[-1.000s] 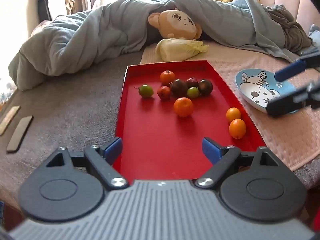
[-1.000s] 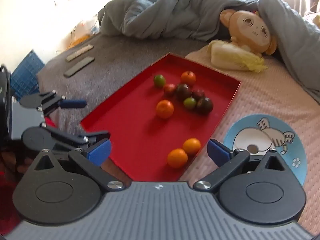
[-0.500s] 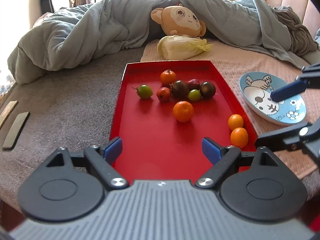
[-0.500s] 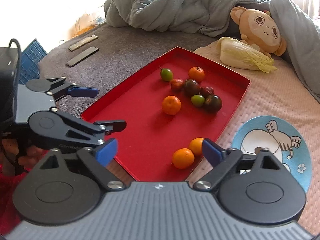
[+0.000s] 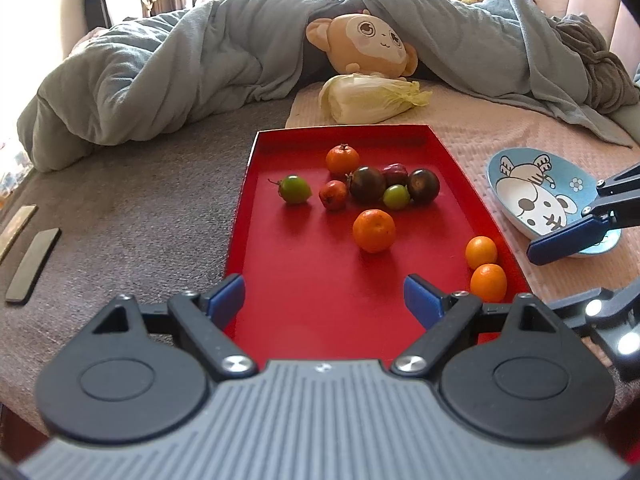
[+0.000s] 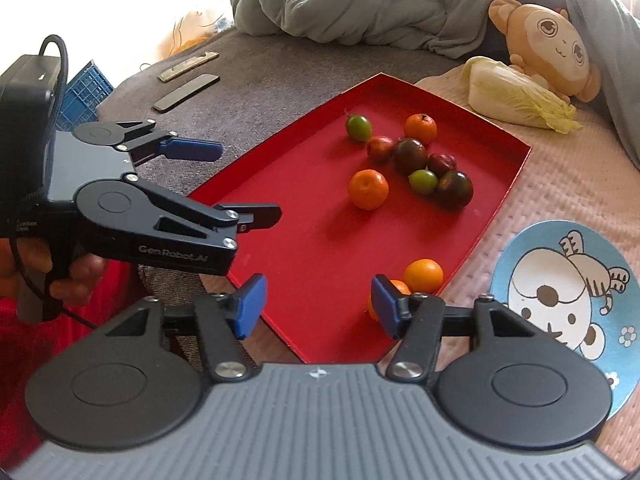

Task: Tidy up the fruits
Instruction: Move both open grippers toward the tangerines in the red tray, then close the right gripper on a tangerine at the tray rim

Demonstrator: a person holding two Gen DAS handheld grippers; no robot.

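Your red tray lies on the bed and holds all the fruit: a far cluster of round dark, green and red pieces, one glossy orange alone, two small oranges at its right wall. The cartoon plate beside it holds nothing. Your left gripper and right gripper gape wide, empty. Since a second ago, the right one has moved nearer the tray's corner.
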